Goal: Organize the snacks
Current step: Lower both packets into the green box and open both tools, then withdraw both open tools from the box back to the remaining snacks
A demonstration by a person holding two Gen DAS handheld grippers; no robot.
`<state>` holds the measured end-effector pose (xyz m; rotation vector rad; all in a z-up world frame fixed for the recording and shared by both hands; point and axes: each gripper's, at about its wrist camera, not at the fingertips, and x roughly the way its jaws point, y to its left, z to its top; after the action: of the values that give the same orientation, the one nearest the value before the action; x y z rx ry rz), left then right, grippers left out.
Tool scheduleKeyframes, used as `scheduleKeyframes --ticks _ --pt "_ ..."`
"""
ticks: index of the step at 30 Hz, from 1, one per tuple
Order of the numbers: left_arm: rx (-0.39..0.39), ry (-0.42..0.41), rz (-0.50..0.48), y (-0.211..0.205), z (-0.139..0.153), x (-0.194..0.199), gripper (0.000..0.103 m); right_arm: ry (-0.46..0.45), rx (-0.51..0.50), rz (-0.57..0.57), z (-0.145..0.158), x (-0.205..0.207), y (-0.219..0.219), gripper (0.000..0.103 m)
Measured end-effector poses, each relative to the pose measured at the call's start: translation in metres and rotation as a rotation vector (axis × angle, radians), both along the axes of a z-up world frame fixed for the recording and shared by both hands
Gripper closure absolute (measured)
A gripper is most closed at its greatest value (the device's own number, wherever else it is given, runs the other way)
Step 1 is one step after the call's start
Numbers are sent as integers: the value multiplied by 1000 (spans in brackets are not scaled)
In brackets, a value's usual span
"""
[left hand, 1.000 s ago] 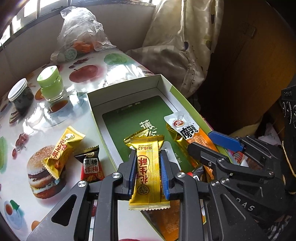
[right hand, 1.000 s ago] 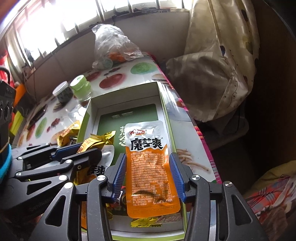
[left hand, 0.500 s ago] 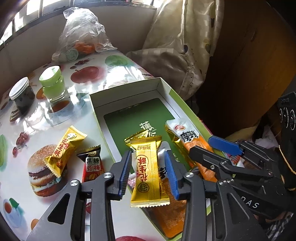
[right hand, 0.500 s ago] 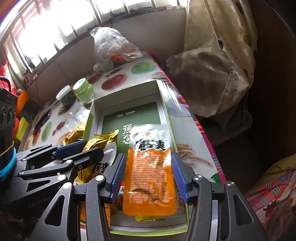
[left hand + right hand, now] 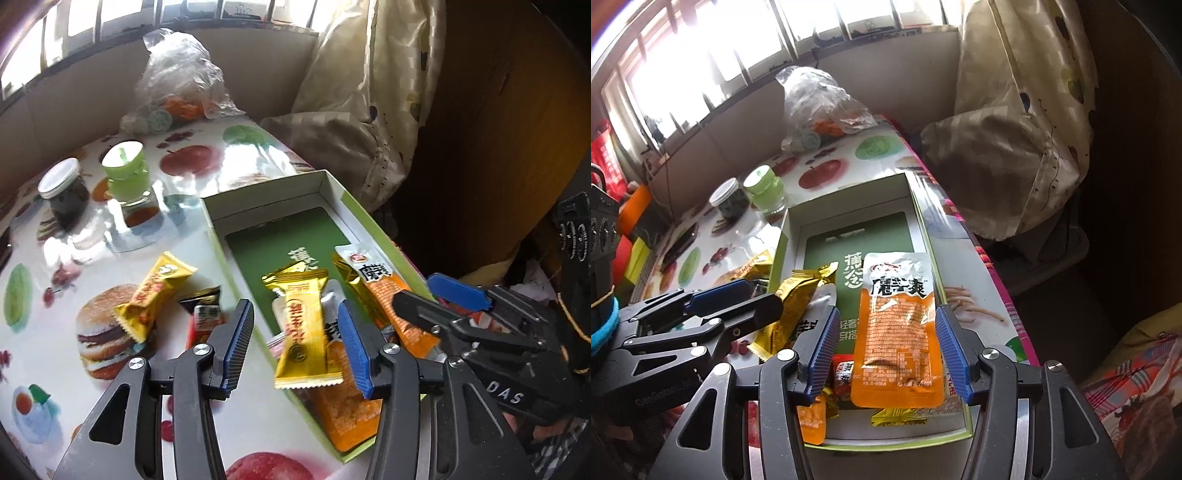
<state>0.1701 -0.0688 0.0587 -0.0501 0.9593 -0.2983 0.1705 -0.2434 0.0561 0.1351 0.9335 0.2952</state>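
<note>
An open green-lined box (image 5: pixel 354 206) (image 5: pixel 846 206) sits on the fruit-print table and holds several snack packets. My left gripper (image 5: pixel 295 343) is open; a yellow snack bar (image 5: pixel 304 325) lies loose between its fingers over the box's near end. My right gripper (image 5: pixel 886 347) is open; an orange-and-white pouch (image 5: pixel 897 332) lies loose between its fingers in the box. The same pouch shows in the left wrist view (image 5: pixel 384 291). On the table left of the box lie a second yellow bar (image 5: pixel 153 293) and a small dark red packet (image 5: pixel 205 314).
A white-lidded dark jar (image 5: pixel 64 192), a green-lidded jar (image 5: pixel 127 173) and a clear plastic bag (image 5: pixel 177 88) stand at the table's far side. A curtain (image 5: pixel 369 92) hangs beyond the right edge. The table drops off just right of the box.
Both grippers opened and drew back. The yellow bar dropped from the left gripper and the orange pouch from the right; both now rest in the box.
</note>
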Motion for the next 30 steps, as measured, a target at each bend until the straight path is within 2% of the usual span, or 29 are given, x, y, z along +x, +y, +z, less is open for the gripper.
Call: scheduleKeyframes --ticks 5,8,17,30 --pt "14 -14 25 11 4 -10 54 -22 7 -5 9 -10 6 49" --pt "53 -42 43 16 7 -18 54 -49 -6 4 15 -17 14 49" --pt "73 -74 112 43 16 -34 54 -82 -49 58 20 -28 48 49" --pt "21 -39 244 99 4 -45 54 -62 -61 122 11 -29 88 49"
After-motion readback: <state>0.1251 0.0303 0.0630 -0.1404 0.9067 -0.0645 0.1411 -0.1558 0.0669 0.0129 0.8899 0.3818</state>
